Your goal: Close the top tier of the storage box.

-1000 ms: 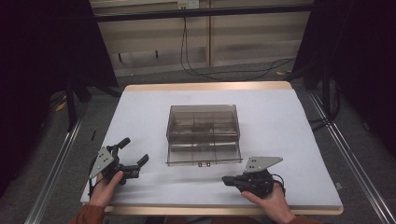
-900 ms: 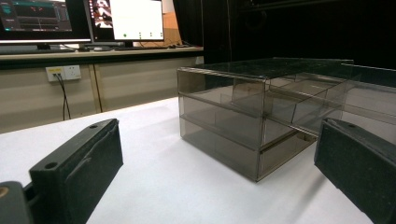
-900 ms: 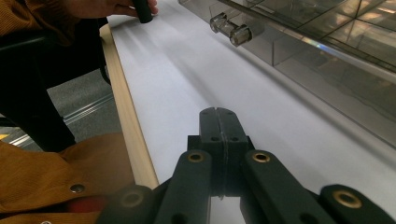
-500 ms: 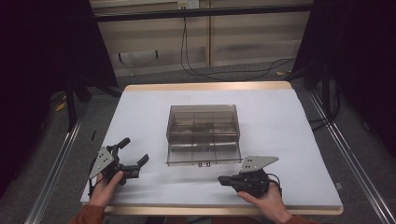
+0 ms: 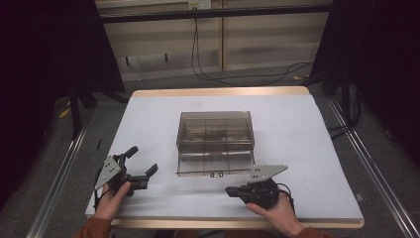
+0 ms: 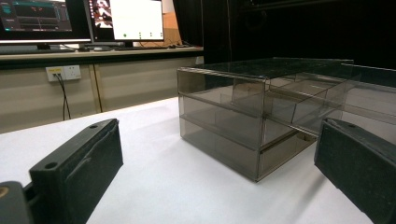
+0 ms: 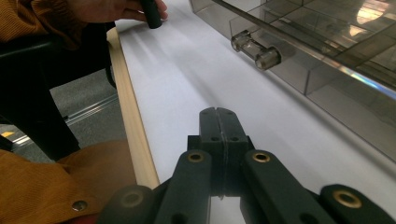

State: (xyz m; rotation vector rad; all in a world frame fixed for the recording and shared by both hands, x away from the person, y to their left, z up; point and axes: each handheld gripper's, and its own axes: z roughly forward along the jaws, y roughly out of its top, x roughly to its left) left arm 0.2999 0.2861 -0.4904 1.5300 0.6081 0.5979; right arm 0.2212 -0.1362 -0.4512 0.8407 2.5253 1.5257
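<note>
A smoky clear plastic drawer box (image 5: 215, 141) stands in the middle of the white table (image 5: 307, 148). My left gripper (image 5: 142, 161) rests near the front left, open, with nothing between its jaws. In the left gripper view the two black pads (image 6: 79, 168) stand wide apart and the box (image 6: 243, 116) lies ahead of them. My right gripper (image 5: 232, 191) lies in front of the box, pointing left, shut and empty. In the right gripper view its jaws (image 7: 218, 114) meet over bare table, and the box's clear front handle (image 7: 256, 50) is up to the right.
The table's wooden front edge (image 7: 133, 126) runs beside the right gripper, with an orange sleeve (image 7: 60, 186) below it. The other hand (image 7: 126, 7) shows far off. Cables (image 5: 198, 54) lie on the floor behind the table. Monitors (image 6: 126, 21) stand on a desk beyond.
The right gripper has edged slightly to the left along the table's front. The left gripper and the box have stayed put.
</note>
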